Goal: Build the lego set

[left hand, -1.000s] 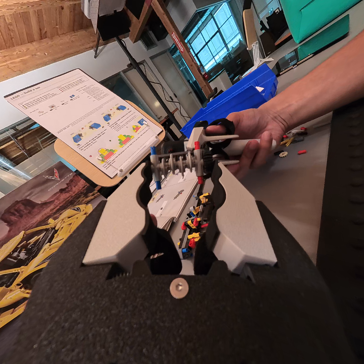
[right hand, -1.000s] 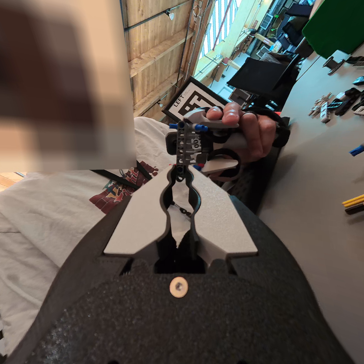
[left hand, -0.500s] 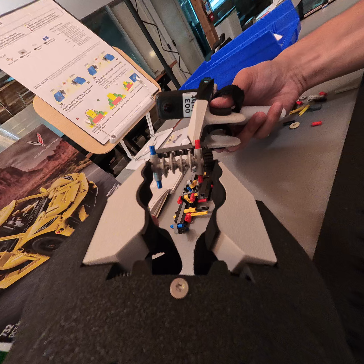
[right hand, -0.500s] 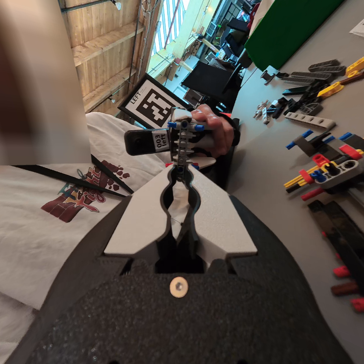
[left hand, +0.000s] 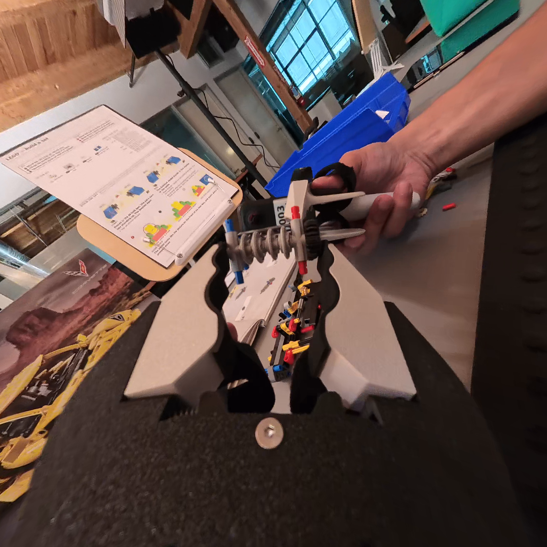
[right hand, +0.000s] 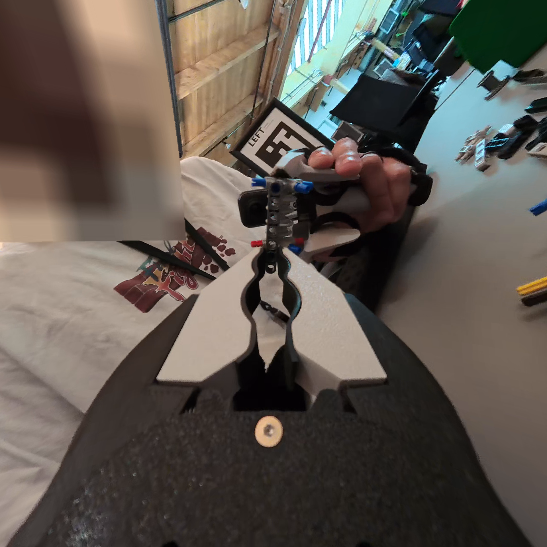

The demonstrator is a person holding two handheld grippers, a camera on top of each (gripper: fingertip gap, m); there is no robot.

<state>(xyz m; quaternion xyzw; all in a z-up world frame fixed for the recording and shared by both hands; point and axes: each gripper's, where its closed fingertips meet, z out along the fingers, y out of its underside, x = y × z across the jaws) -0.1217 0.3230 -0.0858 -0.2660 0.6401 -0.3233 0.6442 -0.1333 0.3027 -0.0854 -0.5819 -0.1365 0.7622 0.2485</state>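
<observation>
A small Lego assembly (left hand: 266, 242) of grey ribbed parts on an axle, with blue and red pins and a black gear, hangs in the air above the grey table (left hand: 420, 296). My left gripper (left hand: 270, 251) is shut on it lengthwise, one fingertip at each end. My right gripper (right hand: 270, 256) is shut on the lower end of the assembly's black beam (right hand: 278, 213). In the left wrist view the right gripper (left hand: 299, 219) comes in from the right in a person's hand. In the right wrist view the left gripper (right hand: 291, 213) shows beyond the assembly.
A partly built black, yellow and red section (left hand: 291, 334) and an open booklet (left hand: 260, 299) lie below the grippers. An instruction sheet on a stand (left hand: 118, 183), the set's box (left hand: 59, 340) and blue bins (left hand: 349, 133) stand behind. Loose parts (right hand: 503, 142) lie across the table. Both grippers' tips are close together, under 4 cm apart.
Both grippers keep hold of the assembly. Since half a second ago both views have tilted back up, away from the table and its parts.
</observation>
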